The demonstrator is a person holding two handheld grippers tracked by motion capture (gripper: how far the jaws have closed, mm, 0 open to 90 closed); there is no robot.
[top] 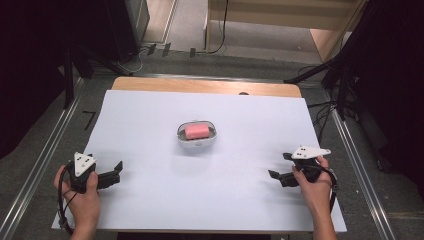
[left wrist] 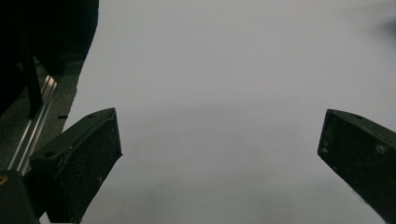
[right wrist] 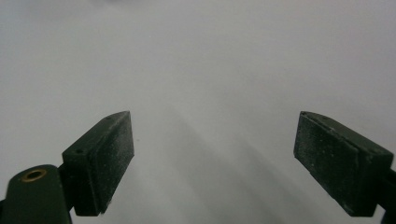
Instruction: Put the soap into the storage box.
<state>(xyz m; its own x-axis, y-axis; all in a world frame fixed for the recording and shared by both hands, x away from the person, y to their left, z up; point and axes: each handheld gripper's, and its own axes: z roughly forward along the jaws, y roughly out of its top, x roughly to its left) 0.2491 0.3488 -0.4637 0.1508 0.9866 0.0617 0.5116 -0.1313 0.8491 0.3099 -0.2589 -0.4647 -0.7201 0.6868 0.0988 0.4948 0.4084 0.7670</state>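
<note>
Both claws, left claw (top: 118, 171) and right claw (top: 280, 165), spread, empty (high view adds pink soap (top: 196, 131)).

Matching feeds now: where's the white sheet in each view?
High view: white sheet covers the tabletop, across the middle and bottom.
Left gripper view: white sheet spreads from the dark left strip to the right edge.
Right gripper view: white sheet lies behind both jaws.
Shared landmark: the metal rail beside the sheet's left edge.
</note>
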